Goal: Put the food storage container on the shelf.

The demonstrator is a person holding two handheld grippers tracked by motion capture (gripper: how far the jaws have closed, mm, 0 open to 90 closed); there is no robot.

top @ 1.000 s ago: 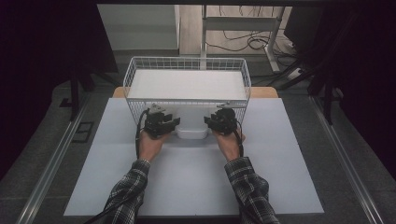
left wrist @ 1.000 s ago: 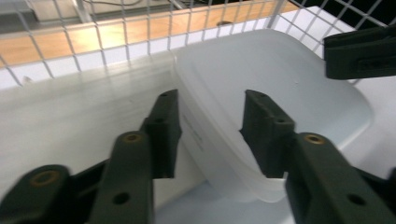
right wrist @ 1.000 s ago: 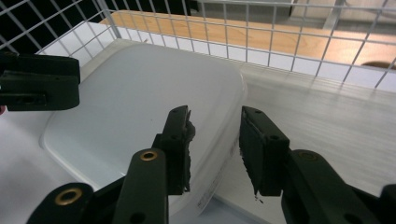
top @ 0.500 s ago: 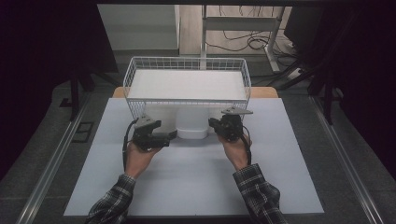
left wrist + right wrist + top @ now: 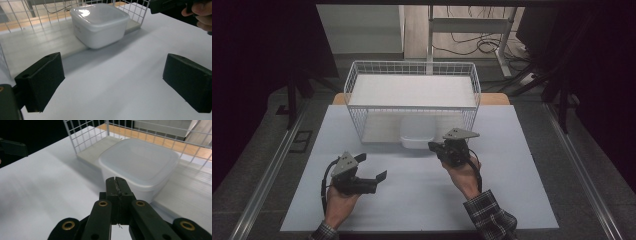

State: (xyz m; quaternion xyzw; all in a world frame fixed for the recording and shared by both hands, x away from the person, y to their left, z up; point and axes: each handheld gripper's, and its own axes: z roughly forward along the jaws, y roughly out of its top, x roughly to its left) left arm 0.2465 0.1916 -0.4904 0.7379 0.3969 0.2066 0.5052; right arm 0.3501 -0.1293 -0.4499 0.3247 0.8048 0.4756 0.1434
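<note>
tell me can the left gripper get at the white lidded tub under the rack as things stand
Probably yes: the left gripper is open, the white tub sits at the wire rack's open front, with bare table between.

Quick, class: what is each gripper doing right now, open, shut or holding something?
Left gripper: open, jaws wide apart, holding nothing.
Right gripper: shut, jaws pressed together, holding nothing.

Both forearms end in dark plaid cuffs, the one on the right [image 5: 490, 211] showing more of its checked cloth than the one on the left [image 5: 325, 233]. The left claw [image 5: 373, 181] is black with a grey three-cornered plate on top and a black cable looping beside the hand; its jaws are thick, blocky black pads. The right claw [image 5: 433, 146] wears the same grey plate, and its black link arms carry brass-coloured pivot rings.
</note>
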